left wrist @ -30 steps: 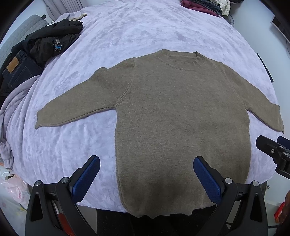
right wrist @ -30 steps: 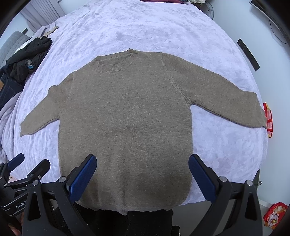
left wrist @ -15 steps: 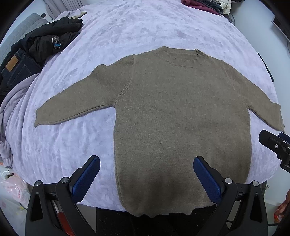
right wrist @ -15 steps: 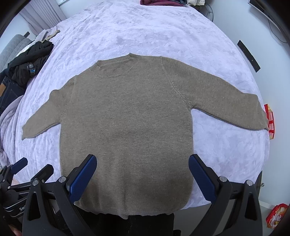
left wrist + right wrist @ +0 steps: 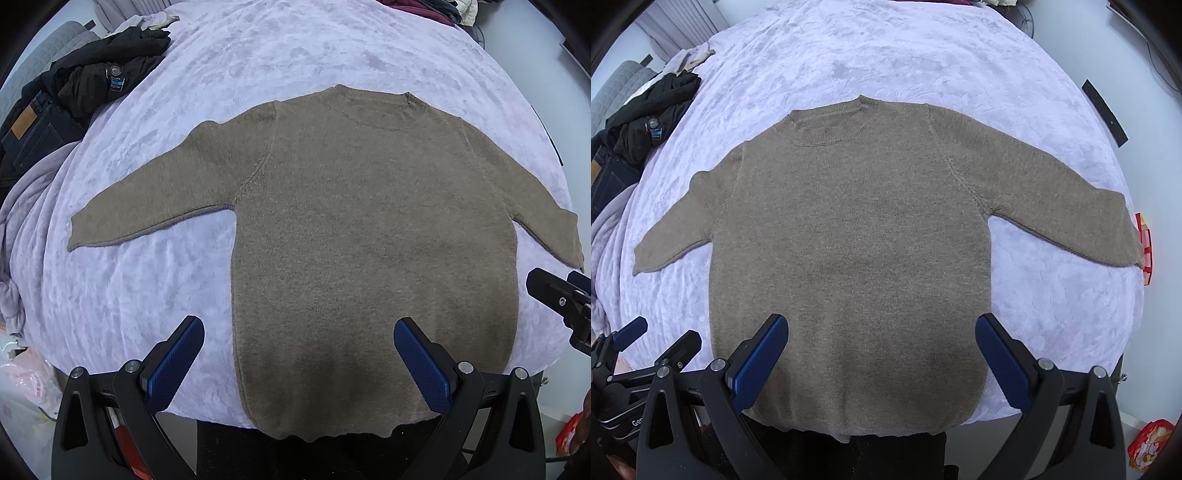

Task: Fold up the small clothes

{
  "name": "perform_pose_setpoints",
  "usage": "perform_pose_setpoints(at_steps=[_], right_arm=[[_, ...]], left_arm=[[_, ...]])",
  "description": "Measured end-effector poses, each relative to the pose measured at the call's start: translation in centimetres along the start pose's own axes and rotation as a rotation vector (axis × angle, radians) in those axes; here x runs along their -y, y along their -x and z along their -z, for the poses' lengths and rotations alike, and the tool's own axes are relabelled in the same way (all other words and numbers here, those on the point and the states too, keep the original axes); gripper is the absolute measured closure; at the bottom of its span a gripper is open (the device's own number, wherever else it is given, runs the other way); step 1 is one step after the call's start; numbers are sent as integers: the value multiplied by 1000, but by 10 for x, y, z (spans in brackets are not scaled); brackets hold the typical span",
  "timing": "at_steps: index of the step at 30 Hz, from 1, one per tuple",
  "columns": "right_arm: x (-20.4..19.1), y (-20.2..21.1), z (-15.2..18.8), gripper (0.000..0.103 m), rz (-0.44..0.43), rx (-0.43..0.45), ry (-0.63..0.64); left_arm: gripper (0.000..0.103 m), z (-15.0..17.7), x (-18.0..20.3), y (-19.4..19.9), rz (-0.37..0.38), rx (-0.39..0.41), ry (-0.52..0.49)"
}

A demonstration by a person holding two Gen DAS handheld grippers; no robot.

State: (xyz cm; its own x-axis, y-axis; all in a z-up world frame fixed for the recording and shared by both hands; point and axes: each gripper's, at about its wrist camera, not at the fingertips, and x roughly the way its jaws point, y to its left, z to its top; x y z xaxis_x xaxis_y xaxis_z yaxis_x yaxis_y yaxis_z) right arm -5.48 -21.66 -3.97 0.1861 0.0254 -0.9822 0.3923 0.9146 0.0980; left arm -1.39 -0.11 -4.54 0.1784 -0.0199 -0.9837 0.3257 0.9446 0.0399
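Observation:
A small brown knit sweater (image 5: pixel 369 240) lies flat and face up on the lilac bed cover (image 5: pixel 147 288), both sleeves spread out, collar at the far side, hem at the near edge. It fills the right wrist view too (image 5: pixel 849 240). My left gripper (image 5: pixel 299 354) is open and empty, hovering above the hem's left part. My right gripper (image 5: pixel 881 349) is open and empty above the middle of the hem. The right gripper also shows at the right edge of the left wrist view (image 5: pixel 561 299), and the left gripper shows at the lower left of the right wrist view (image 5: pixel 646 350).
A pile of dark clothes and jeans (image 5: pixel 74 92) lies at the bed's far left. More clothes (image 5: pixel 424 9) sit at the far edge. A crumpled lilac blanket (image 5: pixel 22 221) hangs at the left. A red packet (image 5: pixel 1145 236) lies off the bed's right side.
Both grippers have pulled back and risen slightly, so the sweater sits a little lower and smaller in both views. The sweater itself has not moved. Both grippers stay open.

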Motion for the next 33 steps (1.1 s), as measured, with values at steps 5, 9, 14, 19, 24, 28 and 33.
perform_pose_setpoints(at_steps=[5,9,14,19,24,28,33], right_arm=[[1,-5,-2,2,6,-4,-3],[2,-12,-3,2,29,-3,-1],[3,-21,-2,2,16,-37,-3],[2,-29,-2,2,25,-46,3],[2,-34,-2,2,20,-60,6],[2,-35,-2,2,18,-67,5],[1,-39,-3,2,16,-72,4]], left_arm=[[0,-1,0,-5,1,-5,2],[0,-1,1,-13,-2,-20,2],[0,0,3,-22,-1,-40,9],[0,0,3,-28,0,-51,18],[0,-1,1,-33,-3,-59,25],[0,-2,0,-37,-2,-63,30],[0,-2,0,-40,-2,-68,33]])
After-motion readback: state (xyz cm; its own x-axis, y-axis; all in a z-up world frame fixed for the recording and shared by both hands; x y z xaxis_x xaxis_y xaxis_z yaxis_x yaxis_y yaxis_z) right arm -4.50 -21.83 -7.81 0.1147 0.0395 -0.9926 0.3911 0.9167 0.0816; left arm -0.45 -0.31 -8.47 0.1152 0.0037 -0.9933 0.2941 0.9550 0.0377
